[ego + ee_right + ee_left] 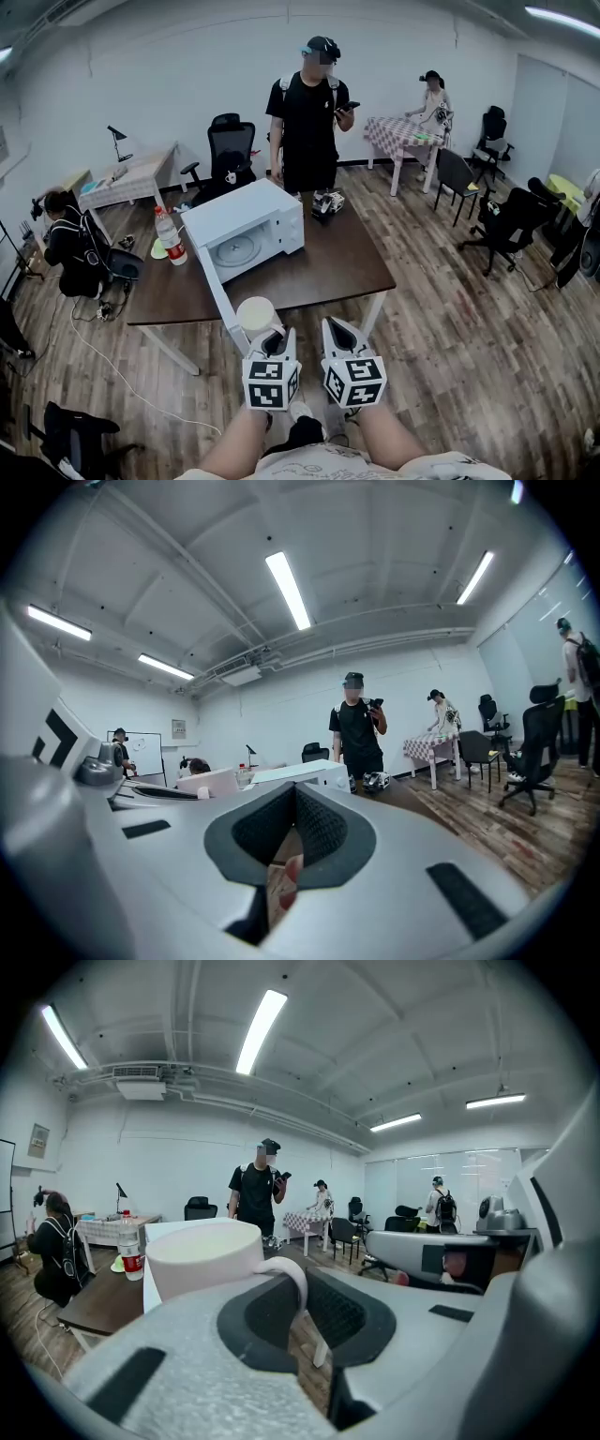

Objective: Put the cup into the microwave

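The left tongs [300,1296] are clamped on the handle [284,1269] of the white mug [257,313] at lower centre, judged rigid, smooth, breakable and liable to swing; the right tongs [295,803] are closed and empty.

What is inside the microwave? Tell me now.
Through its open door, the microwave shows only a round turntable with nothing on it. The housing hides the cavity's upper part and far corners. The cup is outside, held by the left tool.

Head-high, gripper-level views toward microwave [246,225]
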